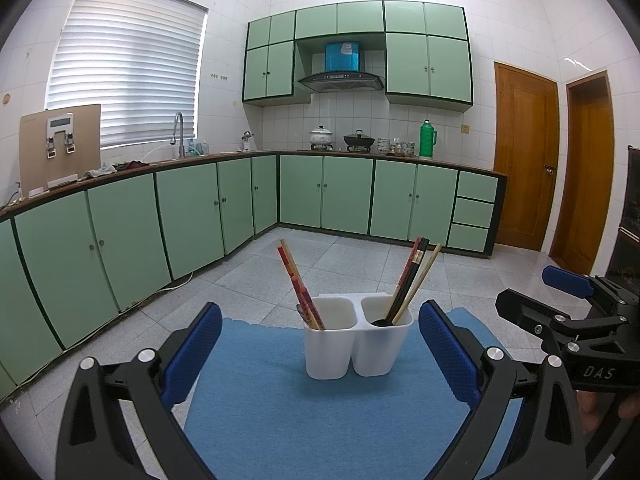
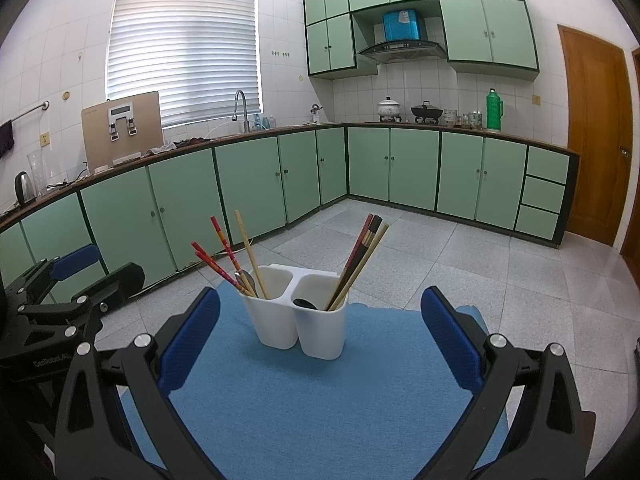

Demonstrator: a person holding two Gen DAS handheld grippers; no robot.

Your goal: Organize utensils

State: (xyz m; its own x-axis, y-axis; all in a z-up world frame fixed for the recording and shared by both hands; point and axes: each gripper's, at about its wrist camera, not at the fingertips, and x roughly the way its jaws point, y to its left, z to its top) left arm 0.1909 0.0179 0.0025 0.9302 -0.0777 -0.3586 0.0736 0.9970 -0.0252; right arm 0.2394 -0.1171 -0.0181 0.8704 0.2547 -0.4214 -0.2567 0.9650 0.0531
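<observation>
A white two-compartment utensil holder (image 1: 356, 344) (image 2: 300, 320) stands upright on a blue mat (image 1: 320, 420) (image 2: 320, 400). Its left compartment holds red and wooden chopsticks (image 1: 298, 286) (image 2: 224, 256) and a metal spoon (image 2: 245, 280). Its right compartment holds dark and wooden chopsticks (image 1: 414, 280) (image 2: 360, 260) and a black spoon (image 1: 382, 322) (image 2: 306, 303). My left gripper (image 1: 320, 356) is open and empty, just short of the holder. My right gripper (image 2: 320, 344) is open and empty, also facing the holder; it shows at the right of the left wrist view (image 1: 568, 300).
The mat lies on a small raised surface above a grey tiled floor (image 2: 520, 280). Green kitchen cabinets (image 1: 192, 216) run along the left and back walls. Wooden doors (image 1: 524, 156) are at the right.
</observation>
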